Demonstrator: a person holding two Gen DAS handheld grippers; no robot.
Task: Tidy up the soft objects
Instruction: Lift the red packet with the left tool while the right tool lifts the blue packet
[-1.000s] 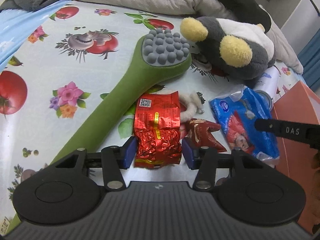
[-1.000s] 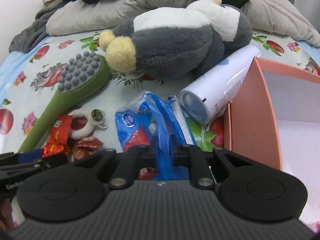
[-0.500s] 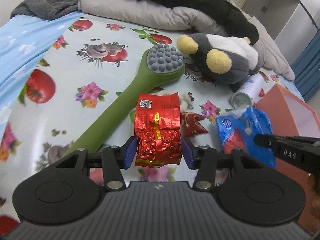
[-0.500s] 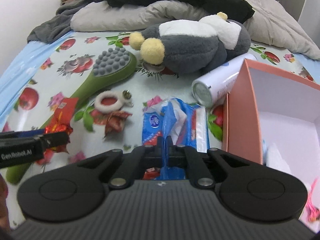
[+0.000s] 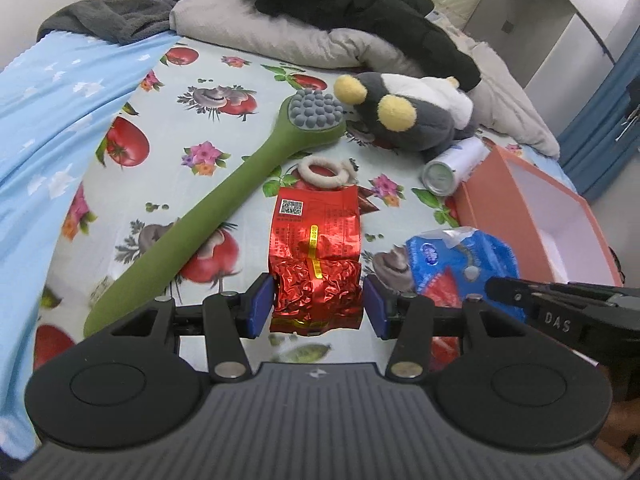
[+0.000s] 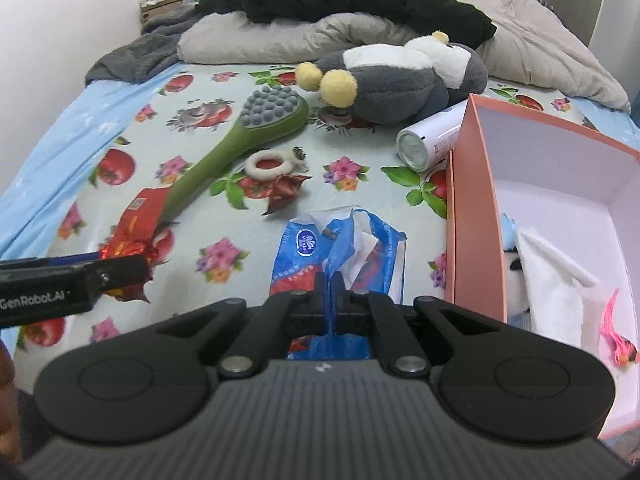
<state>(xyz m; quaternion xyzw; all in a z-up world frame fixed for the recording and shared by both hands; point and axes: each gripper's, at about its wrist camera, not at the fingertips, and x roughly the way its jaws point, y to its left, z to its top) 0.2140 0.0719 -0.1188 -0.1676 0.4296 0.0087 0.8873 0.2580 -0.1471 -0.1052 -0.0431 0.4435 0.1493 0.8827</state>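
My left gripper (image 5: 317,305) is shut on a red foil tea packet (image 5: 316,256) and holds it above the bed. My right gripper (image 6: 330,286) is shut on a blue plastic tissue pack (image 6: 340,246), also lifted; the pack also shows in the left wrist view (image 5: 460,264). The pink open box (image 6: 476,216) stands just right of the tissue pack and holds a white cloth (image 6: 552,280) and a pink item (image 6: 618,346). A grey penguin plush (image 6: 400,76), a green massage brush (image 6: 240,148), a white fluffy ring (image 6: 266,164) and a small red packet (image 6: 286,192) lie on the bed.
A white spray can (image 6: 432,140) lies beside the box's far corner. Grey and black bedding (image 6: 340,12) is piled at the head of the bed. The fruit-print sheet (image 6: 192,116) covers the bed, with a blue sheet (image 5: 48,120) along the left.
Both grippers have risen and pulled back from the bed, each carrying its item. The bed objects look smaller and farther away, and the inside of the box has come into view.
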